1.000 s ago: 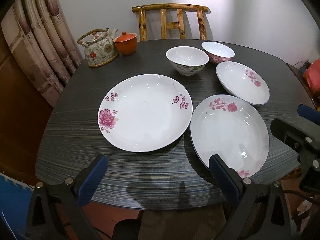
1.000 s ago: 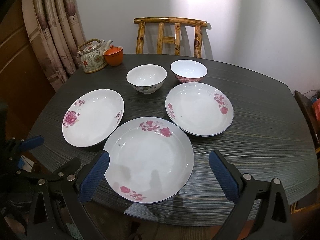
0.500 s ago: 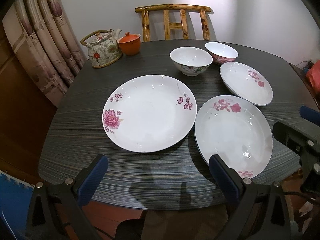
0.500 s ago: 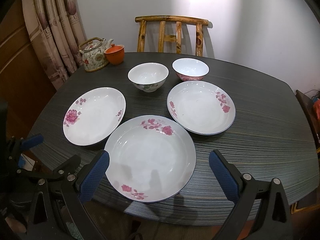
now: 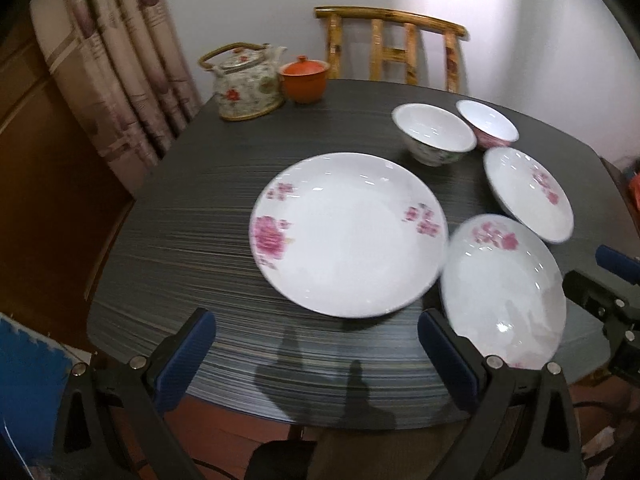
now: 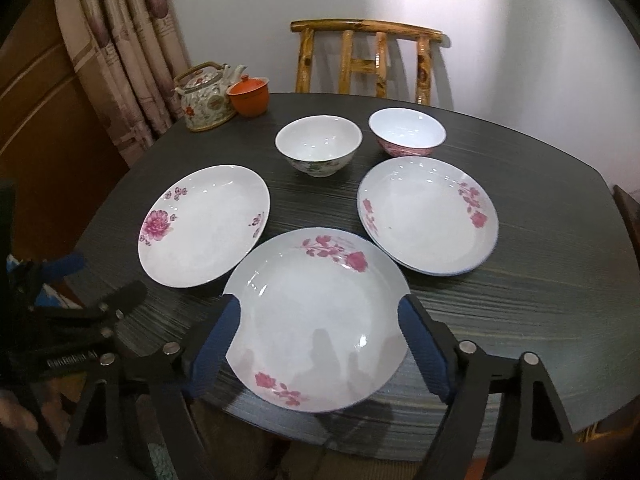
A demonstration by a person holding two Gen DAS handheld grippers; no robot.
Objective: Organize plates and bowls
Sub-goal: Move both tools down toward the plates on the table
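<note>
The right claw (image 6: 318,344) is closing; a second ago its blue pads stood wide to either side of the near white plate with red flower sprays (image 6: 316,320), and now they frame that plate's near half tightly from left and right; whether the pads already press the rim cannot be told, so the plate reads as bracketed rather than held, lying flat at the near edge of the dark striped bench (image 6: 520,320). The left claw (image 5: 316,356) is spread with nothing between its pads, hanging over the bench's near edge in front of the large white plate with a pink peony (image 5: 348,236); its view has swung since half a second ago, so that this plate now sits more to the right in it.

The third white plate with a blue rim (image 6: 428,216) lies to the right, its rim just beside the near plate; the white bowl with a green motif (image 6: 319,146) and the pink-sided bowl (image 6: 407,131) stand behind, apart from each other.

The narrowing suggests the first pick is under way: this plate looks set to be lifted onto another, and nothing is stacked yet.
</note>
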